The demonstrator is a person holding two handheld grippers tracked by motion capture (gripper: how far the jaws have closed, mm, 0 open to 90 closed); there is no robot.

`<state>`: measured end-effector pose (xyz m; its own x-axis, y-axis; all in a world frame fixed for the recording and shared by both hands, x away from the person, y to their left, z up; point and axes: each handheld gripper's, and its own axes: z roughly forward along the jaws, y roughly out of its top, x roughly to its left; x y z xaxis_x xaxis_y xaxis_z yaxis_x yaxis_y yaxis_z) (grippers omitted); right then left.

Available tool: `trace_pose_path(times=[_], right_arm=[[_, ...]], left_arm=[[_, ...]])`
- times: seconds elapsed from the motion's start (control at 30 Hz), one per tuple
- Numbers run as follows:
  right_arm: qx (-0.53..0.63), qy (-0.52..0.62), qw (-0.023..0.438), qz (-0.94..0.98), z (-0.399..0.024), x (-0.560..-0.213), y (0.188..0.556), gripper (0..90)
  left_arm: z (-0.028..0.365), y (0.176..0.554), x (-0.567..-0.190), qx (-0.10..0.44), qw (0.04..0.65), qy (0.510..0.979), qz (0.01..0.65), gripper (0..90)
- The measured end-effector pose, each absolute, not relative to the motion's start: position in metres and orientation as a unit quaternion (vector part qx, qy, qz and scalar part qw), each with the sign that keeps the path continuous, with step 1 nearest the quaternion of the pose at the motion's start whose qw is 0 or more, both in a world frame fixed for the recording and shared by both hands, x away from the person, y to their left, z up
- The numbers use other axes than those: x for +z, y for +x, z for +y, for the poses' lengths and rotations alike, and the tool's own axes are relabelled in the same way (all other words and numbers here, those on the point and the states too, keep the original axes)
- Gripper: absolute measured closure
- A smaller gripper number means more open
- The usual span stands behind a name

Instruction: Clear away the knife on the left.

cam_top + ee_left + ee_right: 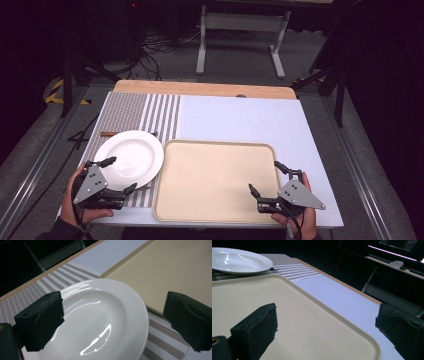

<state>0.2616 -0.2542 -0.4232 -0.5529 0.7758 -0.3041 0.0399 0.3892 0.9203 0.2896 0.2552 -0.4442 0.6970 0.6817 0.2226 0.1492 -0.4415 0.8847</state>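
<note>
One plate [130,159], one tray [216,181] (both bare).

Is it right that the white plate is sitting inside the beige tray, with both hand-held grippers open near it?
Not quite. The white plate sits on the striped placemat, beside the beige tray, not inside it; the high view shows this. Both the left hand-held gripper and the right hand-held gripper are open.

A glossy, smooth white plate [131,158] is seen; the beige tray [215,210] looks matt plastic, the striped mat [150,112] woven cloth.
</note>
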Motion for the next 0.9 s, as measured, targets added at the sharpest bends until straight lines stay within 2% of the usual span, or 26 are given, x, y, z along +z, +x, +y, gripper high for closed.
trace_pose_path(times=[0.33, 0.43, 0.53, 0.73, 0.8, 0.9], right_arm=[[0.479, 0.285, 0.385, 0.735, -0.265, -0.423, 0.262, 4.4], [0.478, 0.287, 0.385, 0.735, -0.268, -0.424, 0.264, 4.4], [0.475, 0.289, 0.381, 0.738, -0.27, -0.425, 0.265, 4.4], [0.458, 0.293, 0.393, 0.742, -0.269, -0.428, 0.267, 4.5], [0.455, 0.294, 0.391, 0.744, -0.269, -0.428, 0.268, 4.5], [0.451, 0.297, 0.39, 0.746, -0.268, -0.43, 0.27, 4.7]], left_arm=[[0.306, 0.286, -0.457, 0.273, 0.432, 0.797, 0.323, 4.4], [0.319, 0.285, -0.465, 0.269, 0.417, 0.801, 0.336, 8.0], [0.328, 0.288, -0.475, 0.245, 0.399, 0.812, 0.349, 8.6], [0.328, 0.296, -0.486, 0.217, 0.366, 0.834, 0.352, 8.4], [0.326, 0.303, -0.492, 0.192, 0.349, 0.848, 0.35, 9.2], [0.326, 0.305, -0.491, 0.173, 0.35, 0.854, 0.343, 17.4]])
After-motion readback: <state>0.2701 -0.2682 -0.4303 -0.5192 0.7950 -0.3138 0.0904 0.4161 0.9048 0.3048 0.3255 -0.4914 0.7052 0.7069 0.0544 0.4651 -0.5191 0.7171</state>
